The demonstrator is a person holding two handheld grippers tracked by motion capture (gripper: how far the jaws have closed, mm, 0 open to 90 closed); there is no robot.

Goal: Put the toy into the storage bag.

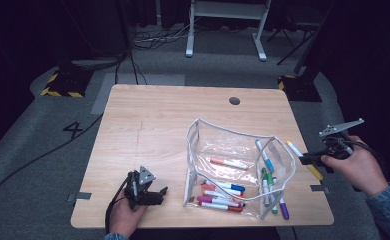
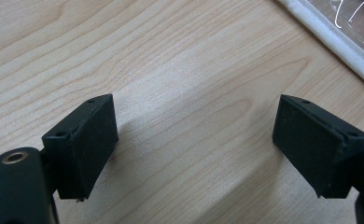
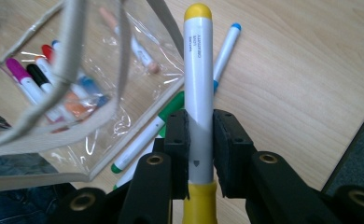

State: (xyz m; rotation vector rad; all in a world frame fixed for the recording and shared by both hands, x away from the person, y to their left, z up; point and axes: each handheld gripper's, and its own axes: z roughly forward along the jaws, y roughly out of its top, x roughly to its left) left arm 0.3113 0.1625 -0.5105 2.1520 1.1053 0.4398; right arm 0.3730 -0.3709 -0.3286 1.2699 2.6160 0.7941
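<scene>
Pinching a yellow-capped marker [image 3: 198, 93] mid-barrel, the right gripper's [image 3: 199, 140] fingers hold it above the worktop [image 3: 301, 84] beside the clear pouch [image 3: 73, 70]; its tiny print's unreadable. Left gripper's [image 2: 194, 144] fingers are spread, empty.

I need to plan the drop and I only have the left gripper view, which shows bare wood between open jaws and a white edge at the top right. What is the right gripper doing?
Observer: The right gripper is shut on a yellow-capped marker, gripping its white barrel.
Operator: Where is that white edge from?
Observer: It is the rim of a clear pouch standing open on the table, to the right of the left gripper.
Operator: Anything in the pouch yet?
Observer: Yes, an orange-capped marker lies inside it, with more at its front end.
</scene>
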